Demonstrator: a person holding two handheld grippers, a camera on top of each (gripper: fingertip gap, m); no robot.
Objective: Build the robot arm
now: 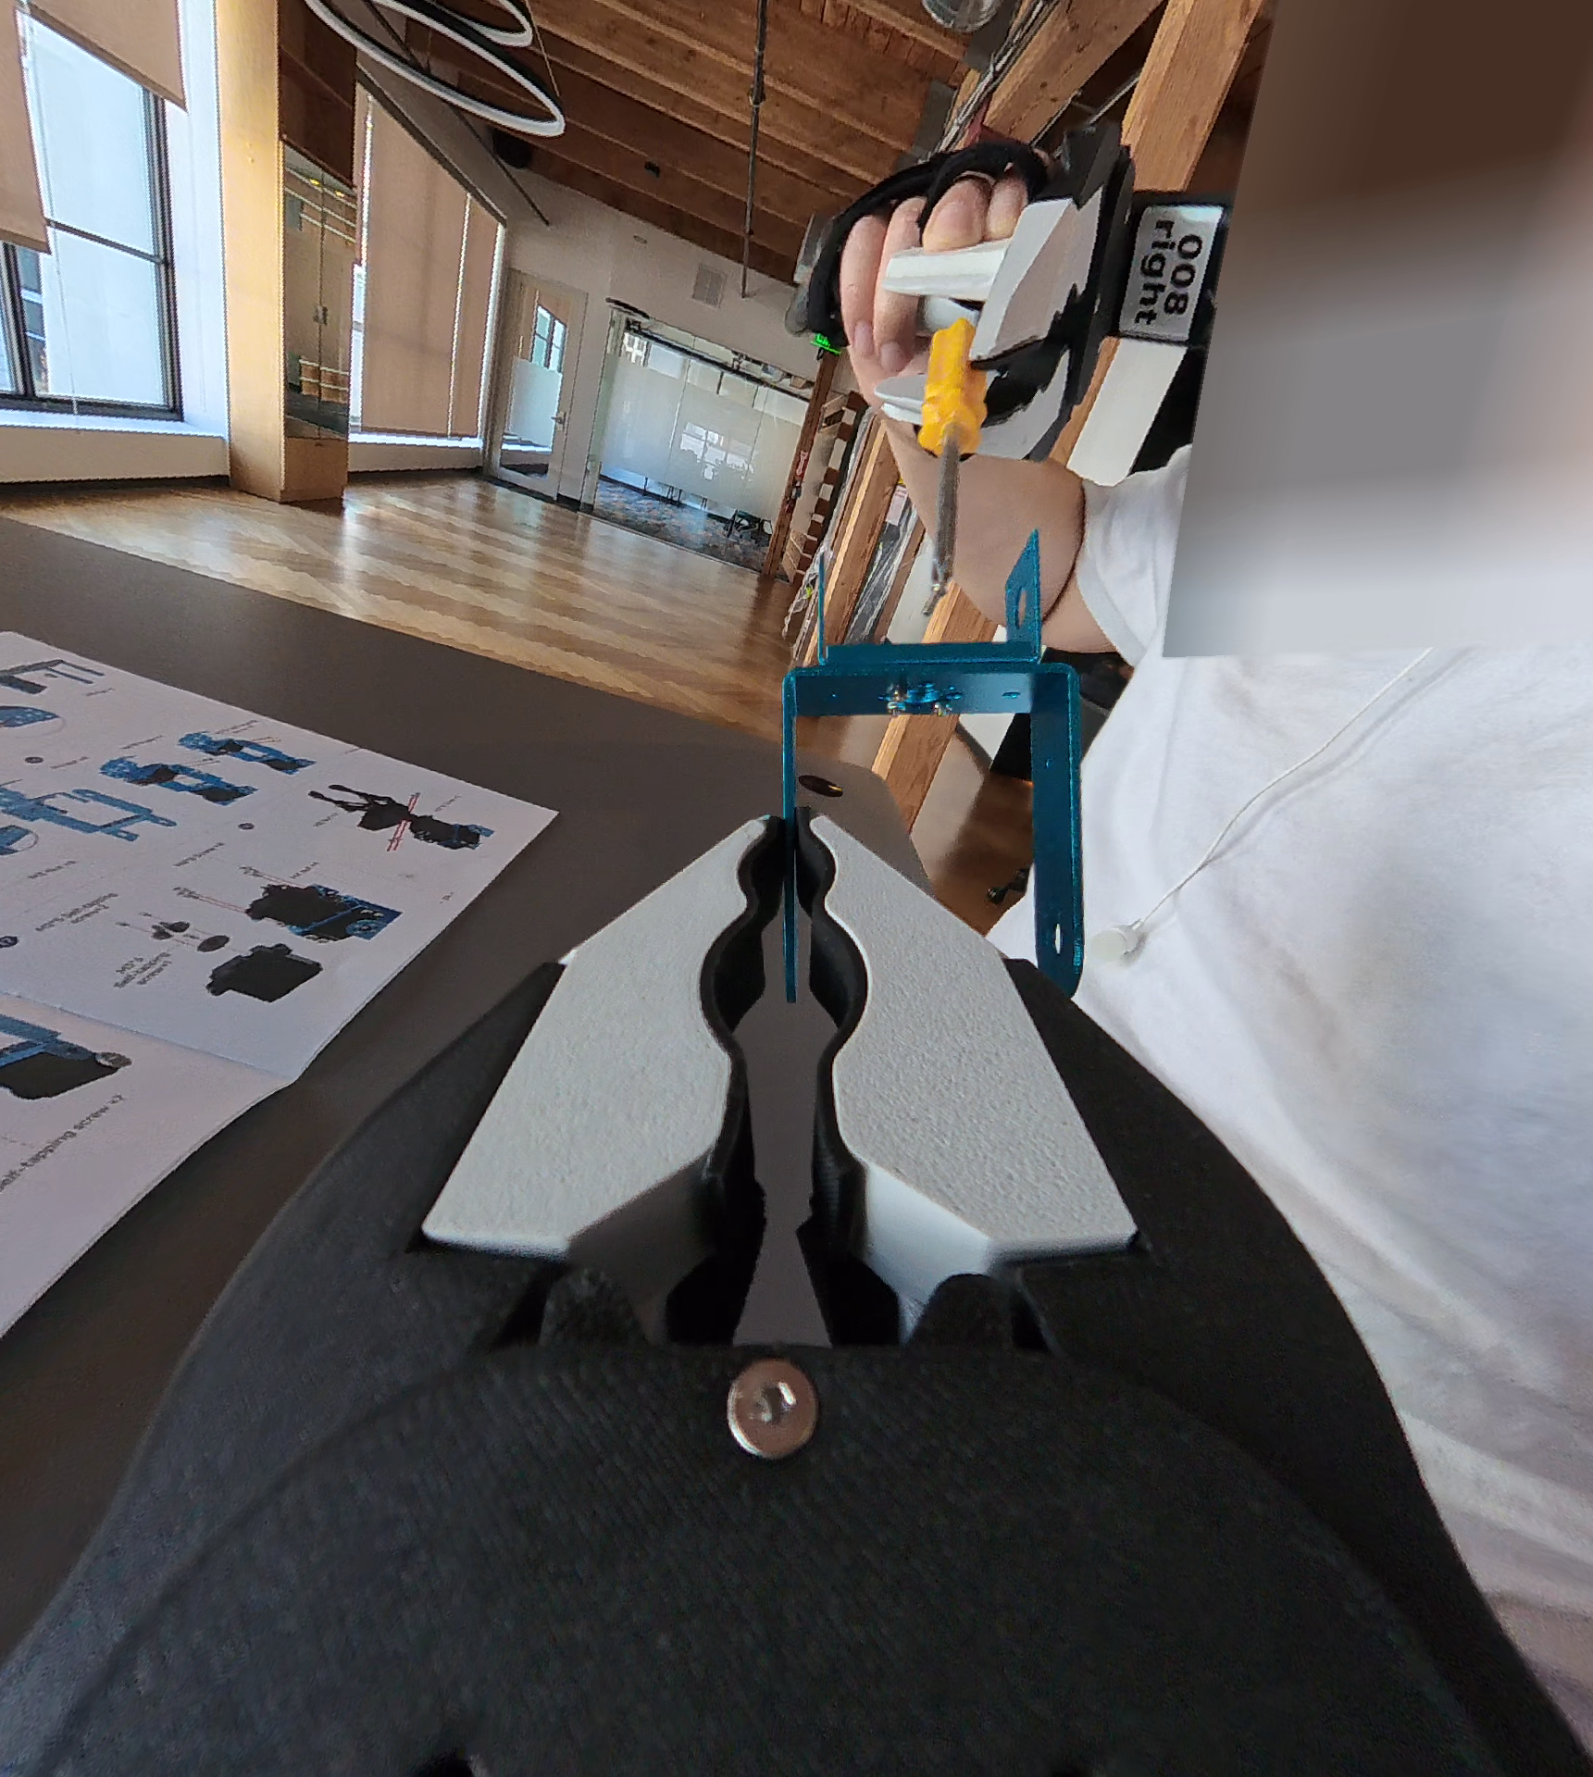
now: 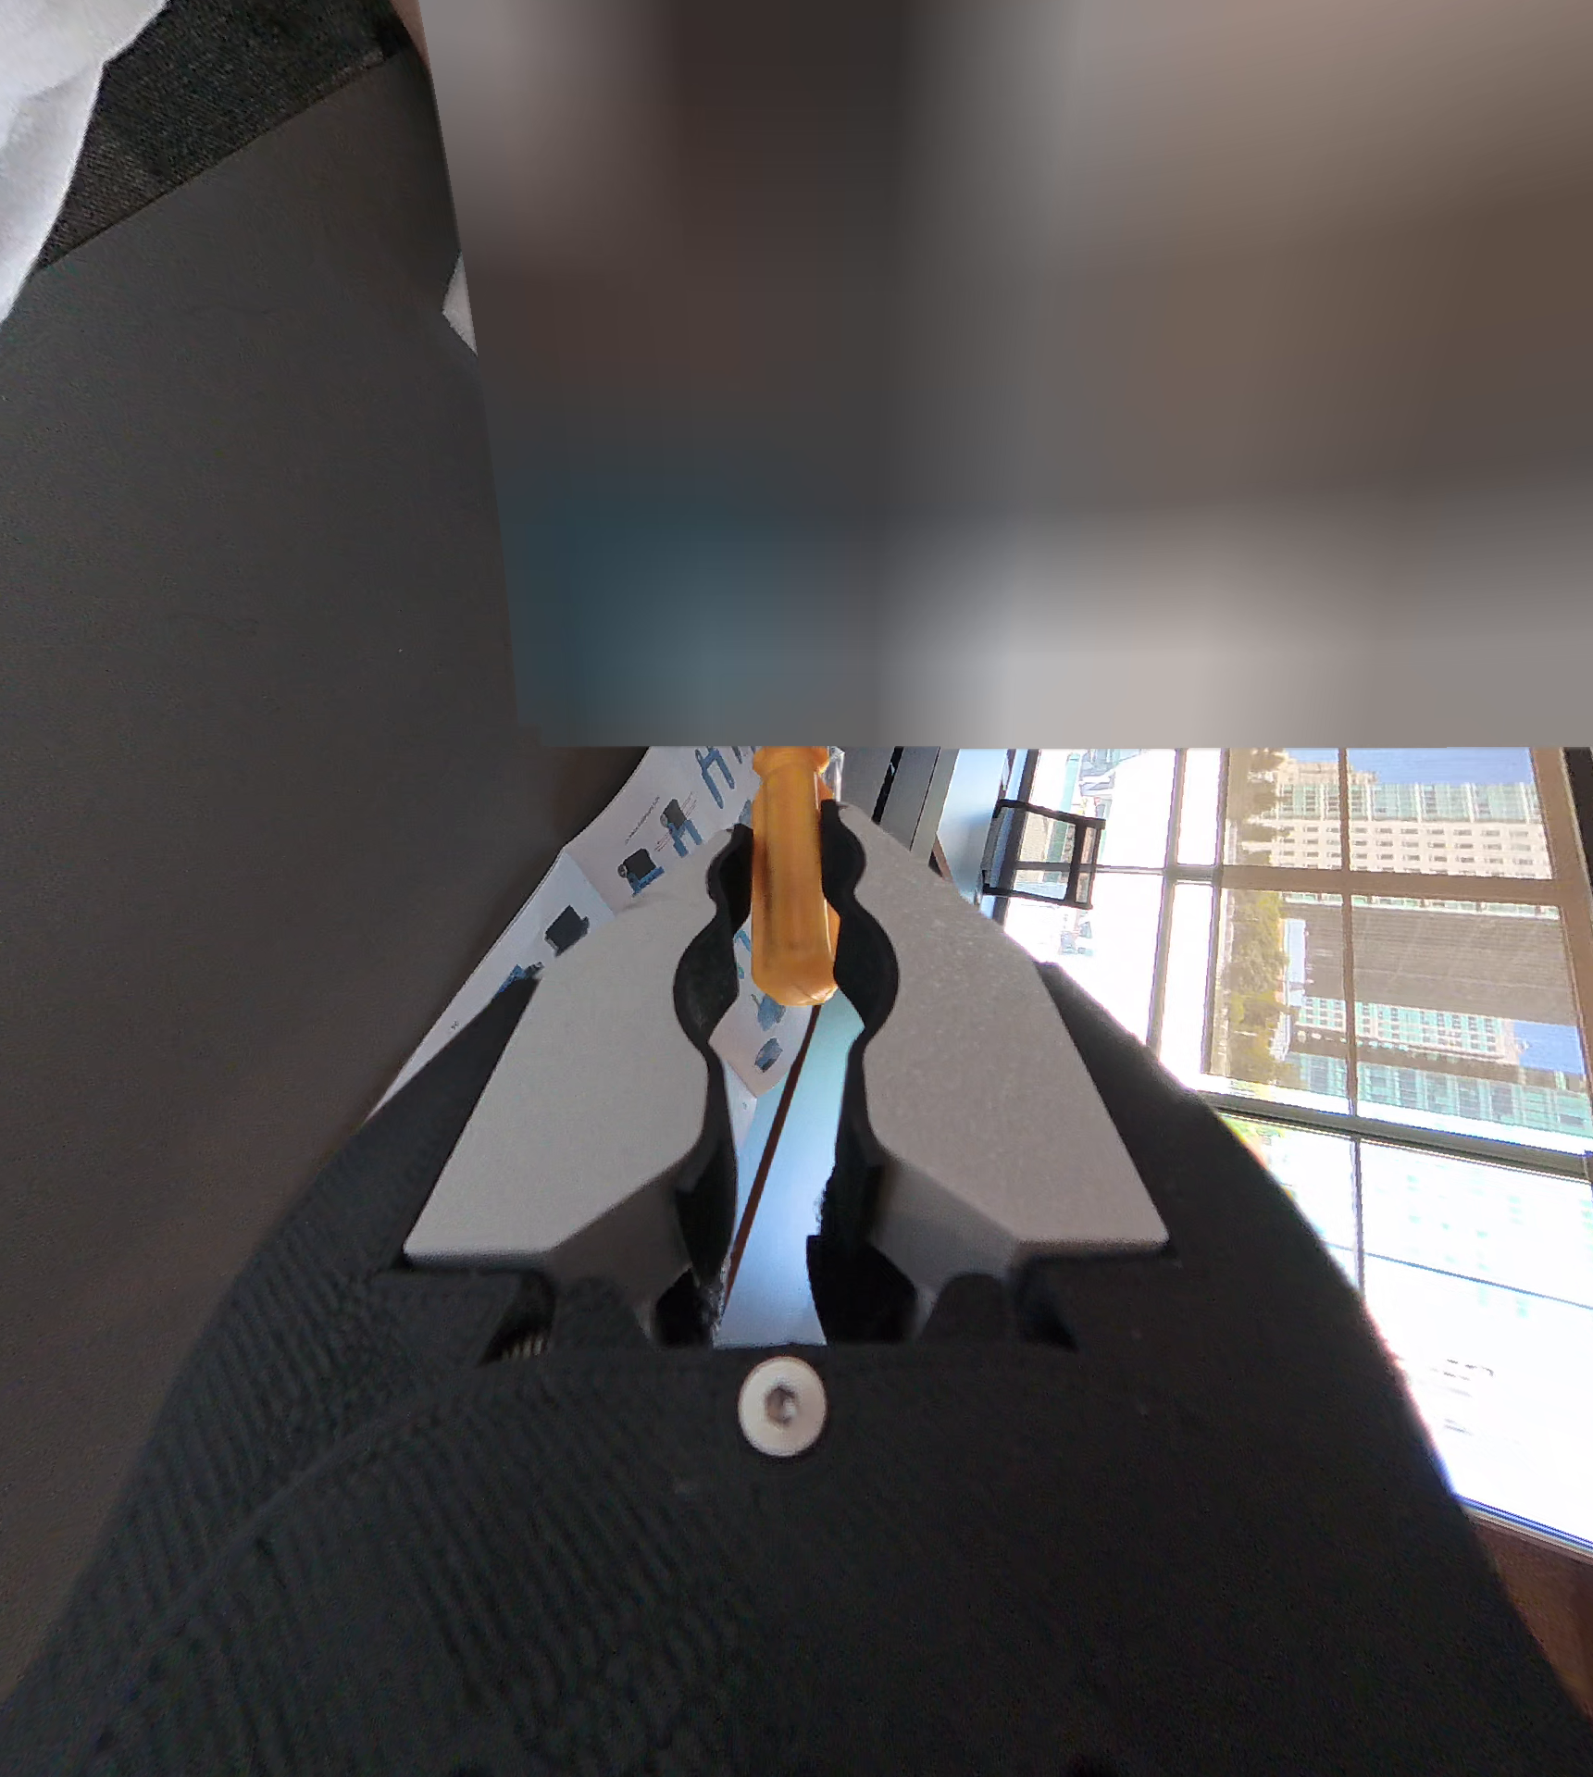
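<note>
My left gripper (image 1: 792, 827) is shut on one leg of a blue metal U-shaped bracket (image 1: 1052, 827) and holds it up above the dark table (image 1: 311, 615). A second small blue bracket (image 1: 1023, 596) is screwed onto its top bar. My right gripper (image 2: 778, 827) is shut on the yellow handle of a screwdriver (image 2: 787, 913). In the left wrist view the right gripper (image 1: 975, 327) hangs above the bracket, with the screwdriver (image 1: 951, 394) pointing down, its metal tip just above the bracket's top bar.
Printed assembly sheets (image 1: 157, 846) with blue and black part pictures lie on the table at the left; they also show in the right wrist view (image 2: 619, 865). A person in a white shirt (image 1: 1350, 1058) is close on the right. Windows (image 2: 1398, 962) lie beyond. The gap from one gripper's tips to the other's is roughly 15 centimeters.
</note>
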